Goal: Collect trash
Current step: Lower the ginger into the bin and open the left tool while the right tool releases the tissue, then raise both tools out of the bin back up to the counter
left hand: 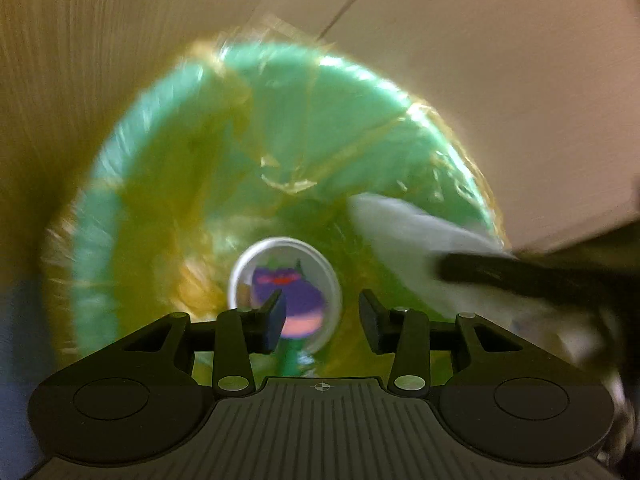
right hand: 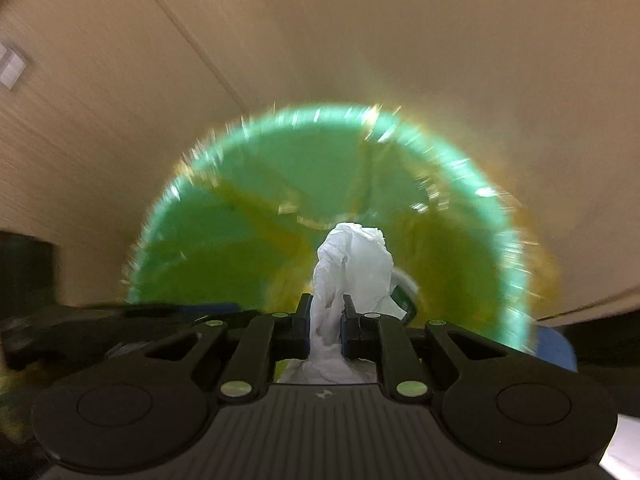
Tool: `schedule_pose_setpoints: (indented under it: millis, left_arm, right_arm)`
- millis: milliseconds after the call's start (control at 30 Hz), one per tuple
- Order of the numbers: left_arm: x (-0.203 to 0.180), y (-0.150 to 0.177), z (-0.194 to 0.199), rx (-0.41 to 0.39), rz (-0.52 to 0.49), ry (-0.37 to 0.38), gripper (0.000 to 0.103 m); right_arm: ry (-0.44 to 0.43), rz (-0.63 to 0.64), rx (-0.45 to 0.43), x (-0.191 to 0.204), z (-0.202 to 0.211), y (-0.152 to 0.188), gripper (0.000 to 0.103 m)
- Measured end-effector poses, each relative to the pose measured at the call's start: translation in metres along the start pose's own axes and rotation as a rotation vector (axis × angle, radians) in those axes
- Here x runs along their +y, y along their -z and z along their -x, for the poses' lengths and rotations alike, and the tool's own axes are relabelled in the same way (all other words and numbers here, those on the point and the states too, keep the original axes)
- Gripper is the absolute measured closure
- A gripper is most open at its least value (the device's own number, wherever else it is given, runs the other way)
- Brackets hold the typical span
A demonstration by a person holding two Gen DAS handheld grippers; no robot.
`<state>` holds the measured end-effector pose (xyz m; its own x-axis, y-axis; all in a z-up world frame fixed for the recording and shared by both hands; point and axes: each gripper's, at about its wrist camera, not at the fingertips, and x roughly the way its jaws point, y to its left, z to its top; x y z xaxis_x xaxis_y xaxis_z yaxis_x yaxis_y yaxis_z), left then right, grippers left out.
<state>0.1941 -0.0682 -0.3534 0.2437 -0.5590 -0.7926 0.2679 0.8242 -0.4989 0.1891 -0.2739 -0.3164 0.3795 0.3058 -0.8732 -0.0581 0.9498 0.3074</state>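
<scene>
A green trash bin [left hand: 168, 184] lined with a yellow plastic bag fills both views; it also shows in the right wrist view [right hand: 240, 216]. A white round cup with a purple picture [left hand: 298, 292] lies inside the bin, just past my left gripper [left hand: 322, 320], which is open and empty above the bin's mouth. My right gripper [right hand: 326, 316] is shut on a crumpled white tissue [right hand: 354, 260] and holds it over the bin. The tissue and the right gripper show blurred at the right of the left wrist view [left hand: 404, 232].
Beige walls [right hand: 360, 40] stand behind and beside the bin. A dark object [right hand: 24, 264] sits at the left edge of the right wrist view. A blue thing [right hand: 556, 344] shows beside the bin at right.
</scene>
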Motion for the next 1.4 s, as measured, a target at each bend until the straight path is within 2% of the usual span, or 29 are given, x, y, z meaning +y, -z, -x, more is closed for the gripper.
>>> schedule_pose_setpoints:
  millis: [67,233,467,567,700,767,800,833,933,1133,1267,1400]
  left_arm:
    - [-0.005,0.005,0.014,-0.017,-0.058,-0.022,0.059]
    - [-0.006,0.014,0.029,0.002,-0.042,-0.009,0.059]
    - [-0.003,0.008,0.034,-0.001,-0.033,-0.019,0.059]
    - [-0.002,0.006,0.033,-0.001,-0.021,-0.021,0.059]
    - [0.0,0.008,0.031,0.002,-0.019,-0.037,0.059]
    - [-0.003,0.009,0.033,0.006,-0.031,-0.05,0.059]
    - [-0.005,0.01,0.033,0.007,-0.041,-0.055,0.059]
    - [-0.007,0.01,0.034,0.006,-0.05,-0.056,0.059]
    - [-0.013,0.011,0.042,-0.017,-0.073,-0.049,0.059]
    - [-0.024,0.008,0.063,-0.073,-0.096,-0.07,0.059]
    - [-0.045,0.009,0.08,-0.118,-0.152,-0.116,0.059]
    - [-0.065,0.013,0.103,-0.171,-0.207,-0.122,0.059]
  right_arm:
    - [0.002,-0.002,0.096,0.003,-0.036,-0.011,0.09]
    - [0.018,-0.067,0.332,-0.004,-0.137,-0.024,0.09]
    - [0.217,-0.161,0.487,-0.035,-0.232,-0.006,0.09]
    - [0.233,-0.217,0.517,-0.044,-0.244,-0.001,0.09]
    - [0.27,-0.164,0.515,-0.038,-0.248,0.002,0.087]
    - [0.286,-0.144,0.519,-0.037,-0.25,-0.001,0.075]
    - [0.3,-0.138,0.522,-0.036,-0.249,-0.001,0.066]
    - [0.31,-0.136,0.52,-0.035,-0.248,-0.002,0.061]
    - [0.313,-0.124,0.467,-0.027,-0.22,-0.012,0.058]
    - [0.254,-0.066,0.224,0.006,-0.11,-0.026,0.039]
    - [0.162,-0.111,0.076,0.018,-0.045,-0.014,0.035]
    - [0.155,-0.09,-0.039,0.035,0.0,0.01,0.033]
